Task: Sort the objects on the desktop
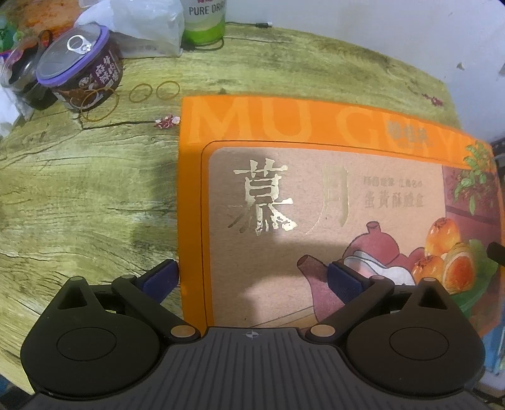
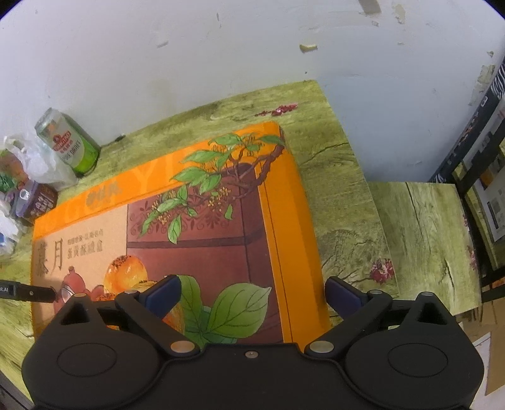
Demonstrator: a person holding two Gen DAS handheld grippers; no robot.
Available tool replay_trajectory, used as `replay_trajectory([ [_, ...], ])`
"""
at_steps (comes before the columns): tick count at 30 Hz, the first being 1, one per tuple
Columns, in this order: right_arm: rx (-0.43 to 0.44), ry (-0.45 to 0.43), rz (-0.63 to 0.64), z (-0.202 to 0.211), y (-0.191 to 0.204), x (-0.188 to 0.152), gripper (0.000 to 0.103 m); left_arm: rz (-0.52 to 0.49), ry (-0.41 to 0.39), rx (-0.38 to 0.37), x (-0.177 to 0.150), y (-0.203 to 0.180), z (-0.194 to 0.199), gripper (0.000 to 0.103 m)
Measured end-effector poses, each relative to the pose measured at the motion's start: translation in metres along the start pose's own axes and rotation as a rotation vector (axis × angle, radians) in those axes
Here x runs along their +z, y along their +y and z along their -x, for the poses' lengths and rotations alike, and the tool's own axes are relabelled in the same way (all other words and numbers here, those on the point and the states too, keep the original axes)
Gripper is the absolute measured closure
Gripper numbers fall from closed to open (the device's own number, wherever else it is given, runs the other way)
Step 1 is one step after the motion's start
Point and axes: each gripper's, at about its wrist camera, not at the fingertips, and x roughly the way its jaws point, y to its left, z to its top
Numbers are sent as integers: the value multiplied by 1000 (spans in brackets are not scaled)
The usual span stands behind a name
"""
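A large flat orange gift box [image 1: 315, 202] with gold characters and pastry pictures lies on the green wood-grain table [image 1: 79, 195]. My left gripper [image 1: 252, 277] is open over the box's near left edge, one blue pad [image 1: 161, 276] beside the edge, the other over the lid. In the right wrist view the same box [image 2: 195, 220] fills the middle. My right gripper [image 2: 252, 295] is open over the box's near right edge, its right pad [image 2: 342, 296] outside the edge. The left gripper's tip [image 2: 28, 293] shows at the far left.
A purple-lidded pull-tab can [image 1: 79, 72], several rubber bands [image 1: 154, 91], a white plastic bag [image 1: 145, 25] and a green beer can [image 1: 205, 22] stand at the table's back left. The white wall [image 2: 221, 47] is behind. A lower table section [image 2: 419, 239] and shelves [image 2: 486, 157] lie right.
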Motion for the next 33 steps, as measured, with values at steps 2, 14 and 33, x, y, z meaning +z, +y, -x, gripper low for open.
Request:
replay_trajectory([
  [2, 4, -10, -2, 3, -2, 2, 5, 9, -17, -12, -2, 2, 3, 2],
  [14, -44, -77, -3, 15, -11, 33, 6, 58, -176, -33, 9, 17, 27, 4],
  [33, -142, -140, 45, -4, 8, 73, 31, 16, -250, -35, 39, 11, 27, 9],
])
